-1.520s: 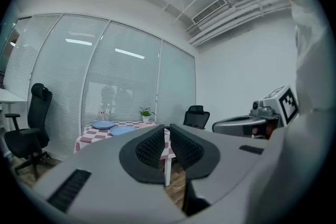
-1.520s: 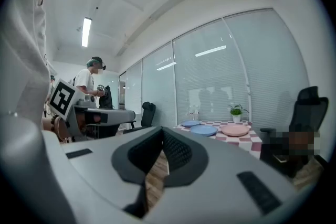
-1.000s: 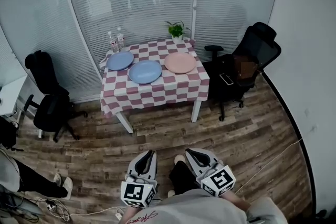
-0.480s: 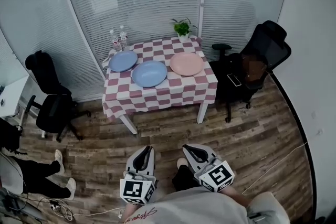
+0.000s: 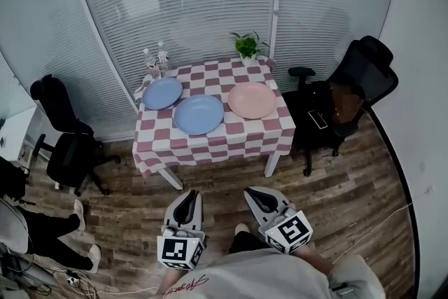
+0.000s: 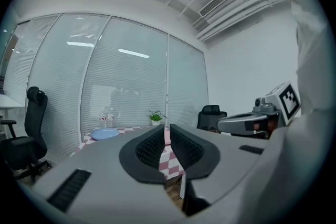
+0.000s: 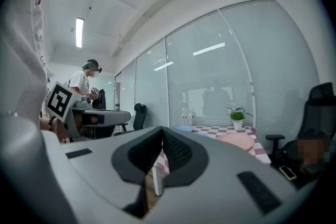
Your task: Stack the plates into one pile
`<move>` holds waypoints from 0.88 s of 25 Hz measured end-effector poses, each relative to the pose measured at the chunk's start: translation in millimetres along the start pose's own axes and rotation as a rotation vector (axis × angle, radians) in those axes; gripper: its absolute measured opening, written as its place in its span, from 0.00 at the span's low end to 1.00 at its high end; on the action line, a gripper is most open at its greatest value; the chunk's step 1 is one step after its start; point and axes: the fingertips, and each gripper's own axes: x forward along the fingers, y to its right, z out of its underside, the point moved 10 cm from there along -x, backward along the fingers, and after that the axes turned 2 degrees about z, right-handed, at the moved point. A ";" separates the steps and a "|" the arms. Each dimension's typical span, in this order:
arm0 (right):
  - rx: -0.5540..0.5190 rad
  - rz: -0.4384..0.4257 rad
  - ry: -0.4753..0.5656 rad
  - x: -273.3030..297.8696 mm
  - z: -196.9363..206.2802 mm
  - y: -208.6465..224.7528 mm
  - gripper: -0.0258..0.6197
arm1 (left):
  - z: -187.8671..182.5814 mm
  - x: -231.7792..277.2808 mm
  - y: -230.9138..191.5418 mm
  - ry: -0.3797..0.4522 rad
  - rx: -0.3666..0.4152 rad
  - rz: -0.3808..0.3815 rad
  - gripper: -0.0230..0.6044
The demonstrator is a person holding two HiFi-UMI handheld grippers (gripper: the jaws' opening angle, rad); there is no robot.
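3 plates [image 5: 199,113] well beyond both tools [image 5: 188,196] [image 5: 253,192]

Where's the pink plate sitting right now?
In the head view, the pink plate lies on the right side of the checked table, beside the middle blue plate and near the potted plant.

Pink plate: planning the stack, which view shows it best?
Head view: the pink plate shows whole from above on the checked table. The right gripper view shows it edge-on; the left gripper view doesn't show it.

Left hand-held gripper [image 5: 192,195] and right hand-held gripper [image 5: 250,192] are grey.
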 end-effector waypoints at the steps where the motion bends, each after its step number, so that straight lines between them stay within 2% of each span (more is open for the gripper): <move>1: -0.002 0.003 -0.012 5.2 -3.2 7.4 0.06 | -2.1 9.4 -2.1 0.000 0.002 0.000 0.11; 10: 0.030 -0.008 0.020 46.6 -2.7 65.4 0.06 | -11.6 79.7 -11.5 -0.008 -0.001 0.010 0.11; 22: 0.044 -0.068 0.011 99.5 -0.1 109.9 0.06 | -8.9 129.9 -34.7 0.021 -0.012 -0.067 0.11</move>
